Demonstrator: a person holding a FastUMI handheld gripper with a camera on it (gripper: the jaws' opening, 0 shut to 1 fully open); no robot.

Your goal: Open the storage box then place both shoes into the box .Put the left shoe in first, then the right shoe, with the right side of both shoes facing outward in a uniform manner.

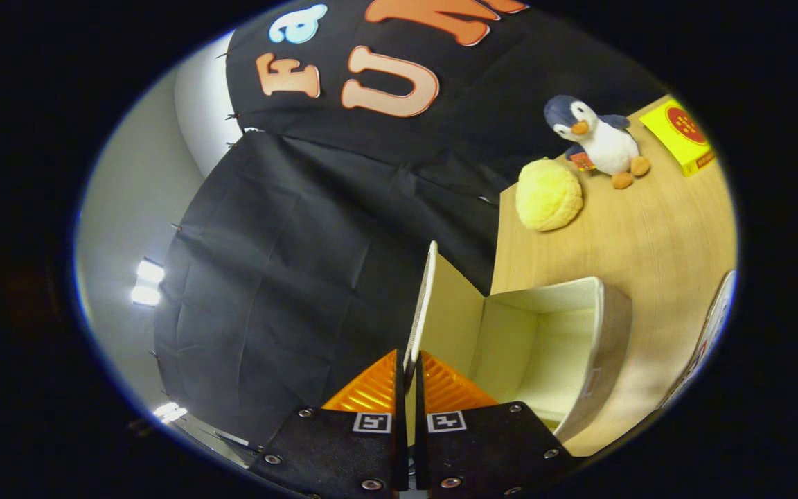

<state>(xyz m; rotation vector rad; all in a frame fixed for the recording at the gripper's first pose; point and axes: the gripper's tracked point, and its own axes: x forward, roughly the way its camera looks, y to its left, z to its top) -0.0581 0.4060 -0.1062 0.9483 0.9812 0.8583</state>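
Note:
The view is rolled strongly sideways. A cream storage box (582, 346) stands on the wooden table (648, 229) just ahead of the fingers, its inside pale and bare. Its lid (430, 305) is swung up and away from the box mouth. My gripper (408, 371) is shut on the lid's edge, which runs out from between the two fingers (371, 395). The shoes are hidden from me here.
Beyond the box on the table lie a round yellow plush (548, 194), a penguin plush toy (596, 142) and a yellow carton (679, 135). A white flat object (714, 333) lies beside the box. Black cloth (316, 263) hangs behind the table's edge.

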